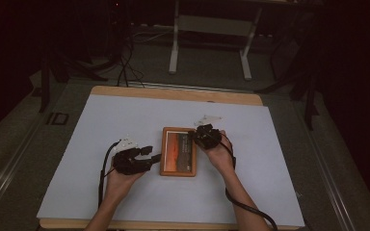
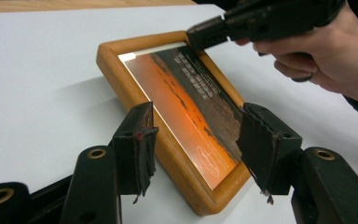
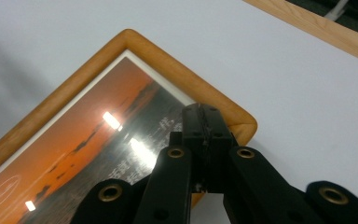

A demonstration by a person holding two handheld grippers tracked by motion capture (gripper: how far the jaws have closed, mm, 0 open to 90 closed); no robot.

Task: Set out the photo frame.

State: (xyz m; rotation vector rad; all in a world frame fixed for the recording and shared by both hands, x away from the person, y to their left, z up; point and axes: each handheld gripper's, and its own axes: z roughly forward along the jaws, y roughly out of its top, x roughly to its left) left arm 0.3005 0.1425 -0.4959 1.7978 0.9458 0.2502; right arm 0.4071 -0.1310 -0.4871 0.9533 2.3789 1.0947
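- High view: a wooden picture frame with rounded corners lies flat near the middle of a table covered by a smooth pale sheet; bare wood edging shows at the far and near sides.
- The frame's moulding is honey-coloured and glossy. Behind its glass sits a print of an orange sunset above a dark band, with lines of small pale writing too blurred to read and an oval mark near one corner, also illegible.
- The left gripper, black and matt, is held in the person's left hand just beside the frame's left edge. In the left gripper view its jaws stand wide apart, one on either side of the frame's near corner, holding nothing; the ribbed pads look worn and frayed.
- The right gripper, in the right hand, sits at the frame's far right corner. In the right gripper view its jaws are pressed together, tips over the frame's inner edge; whether they pinch anything I cannot tell.
- Ceiling lights glint off the glass.
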